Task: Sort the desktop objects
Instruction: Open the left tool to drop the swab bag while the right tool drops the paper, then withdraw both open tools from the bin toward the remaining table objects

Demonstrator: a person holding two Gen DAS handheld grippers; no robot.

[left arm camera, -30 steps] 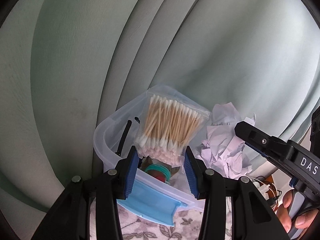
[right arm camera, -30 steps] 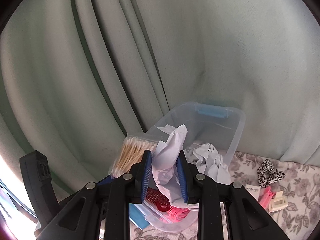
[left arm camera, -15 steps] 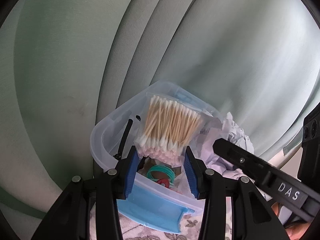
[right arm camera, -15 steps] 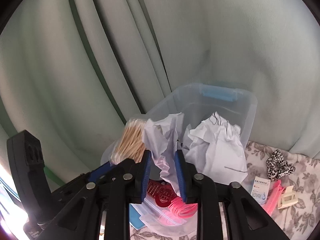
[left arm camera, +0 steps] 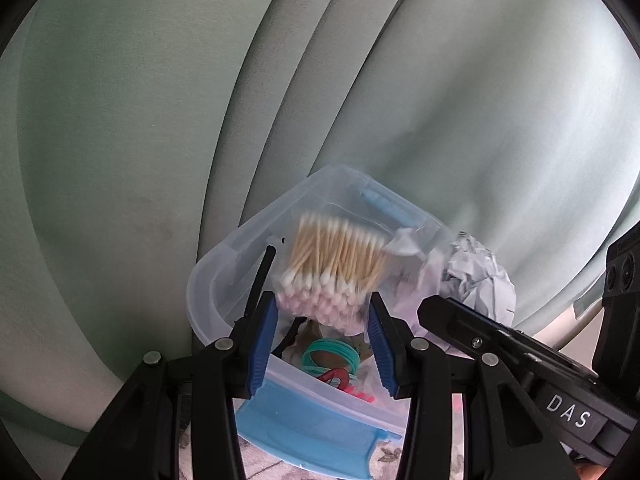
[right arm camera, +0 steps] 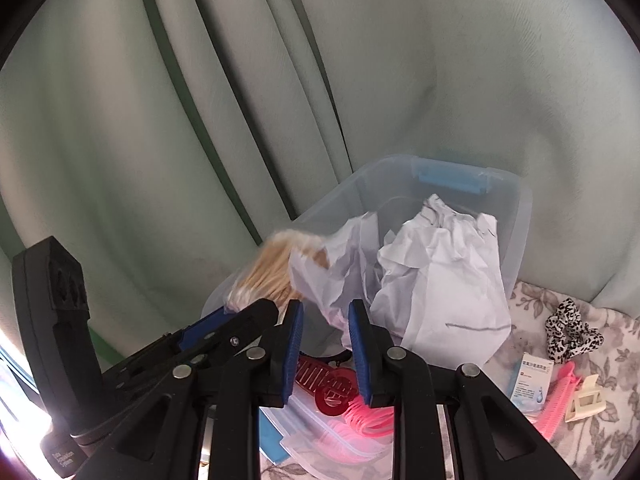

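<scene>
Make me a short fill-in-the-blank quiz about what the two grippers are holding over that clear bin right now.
1. The left gripper grips a clear pack of cotton ____.
2. The right gripper pinches a piece of crumpled white ____.
3. The clear bin has latch handles coloured ____.
4. Beside the bin, on the floral cloth, lies a leopard-print ____.

Missing words: swabs; paper; blue; scrunchie

A home: pale green curtain (right arm camera: 440,80), floral tablecloth (right arm camera: 600,432), hair accessories.
</scene>
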